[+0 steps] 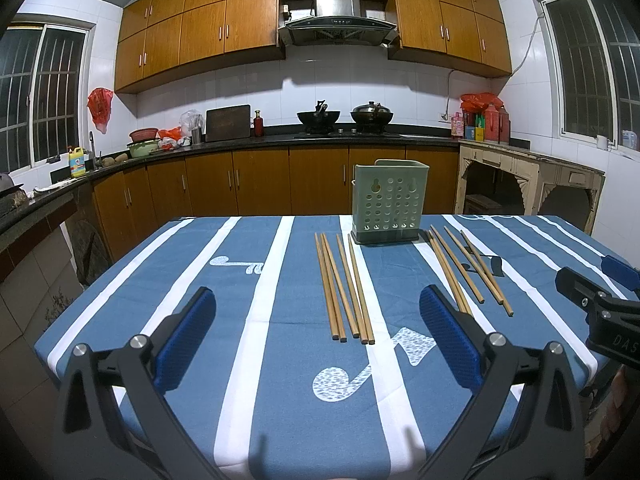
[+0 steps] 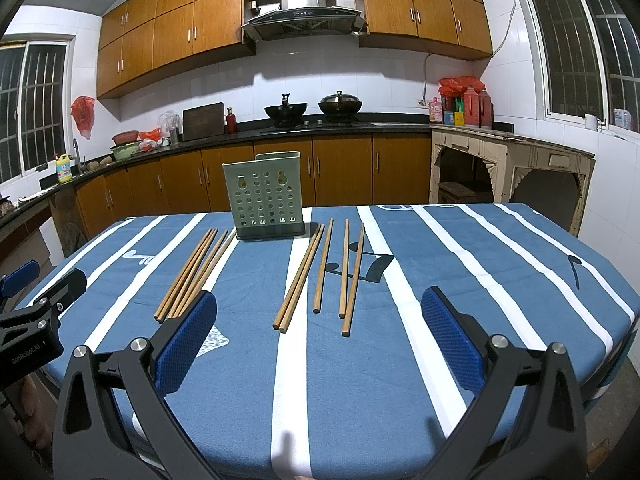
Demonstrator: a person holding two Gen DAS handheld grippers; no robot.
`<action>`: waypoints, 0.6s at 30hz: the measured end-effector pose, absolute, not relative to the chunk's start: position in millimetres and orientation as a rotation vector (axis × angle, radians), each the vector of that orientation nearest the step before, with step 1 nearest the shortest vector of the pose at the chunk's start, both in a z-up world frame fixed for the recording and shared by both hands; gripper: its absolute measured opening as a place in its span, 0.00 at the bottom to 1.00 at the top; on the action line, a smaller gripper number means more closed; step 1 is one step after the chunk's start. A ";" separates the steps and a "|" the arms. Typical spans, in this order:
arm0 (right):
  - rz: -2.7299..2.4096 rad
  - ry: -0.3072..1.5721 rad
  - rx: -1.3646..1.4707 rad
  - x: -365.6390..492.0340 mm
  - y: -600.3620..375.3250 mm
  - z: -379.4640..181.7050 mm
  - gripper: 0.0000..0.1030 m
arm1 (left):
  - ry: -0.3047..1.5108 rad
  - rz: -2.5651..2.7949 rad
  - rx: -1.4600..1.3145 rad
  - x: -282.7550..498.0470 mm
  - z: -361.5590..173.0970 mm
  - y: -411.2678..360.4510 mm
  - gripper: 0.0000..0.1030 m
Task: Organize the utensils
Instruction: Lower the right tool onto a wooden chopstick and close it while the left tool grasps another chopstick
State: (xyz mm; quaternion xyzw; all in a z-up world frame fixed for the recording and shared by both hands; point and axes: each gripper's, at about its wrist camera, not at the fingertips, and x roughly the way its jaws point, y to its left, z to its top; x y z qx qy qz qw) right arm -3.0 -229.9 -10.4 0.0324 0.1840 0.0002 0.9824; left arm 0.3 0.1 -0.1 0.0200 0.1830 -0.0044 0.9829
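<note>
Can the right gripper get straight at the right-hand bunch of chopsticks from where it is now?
Probably yes. The right gripper is open and empty, and the right-hand chopsticks lie flat on the tablecloth just ahead, nothing between them. The holder stands behind.

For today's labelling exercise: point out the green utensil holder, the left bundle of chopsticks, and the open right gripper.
Green utensil holder (image 1: 389, 204), left wrist view, on its perforated front wall.
Left bundle of chopsticks (image 1: 345, 288), left wrist view, mid-length of the sticks.
Right gripper (image 2: 318, 336), right wrist view, midway between its blue fingertips.
</note>
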 end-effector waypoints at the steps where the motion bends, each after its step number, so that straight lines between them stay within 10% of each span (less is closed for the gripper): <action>1: 0.000 0.370 0.065 -3.0 -229.9 -10.4 0.98 | 0.368 -0.009 0.040 0.3 -0.1 0.1 0.96; 18: -0.041 0.470 0.123 24.8 -246.8 -19.2 0.98 | 0.442 0.027 0.038 18.5 -15.5 -1.1 0.96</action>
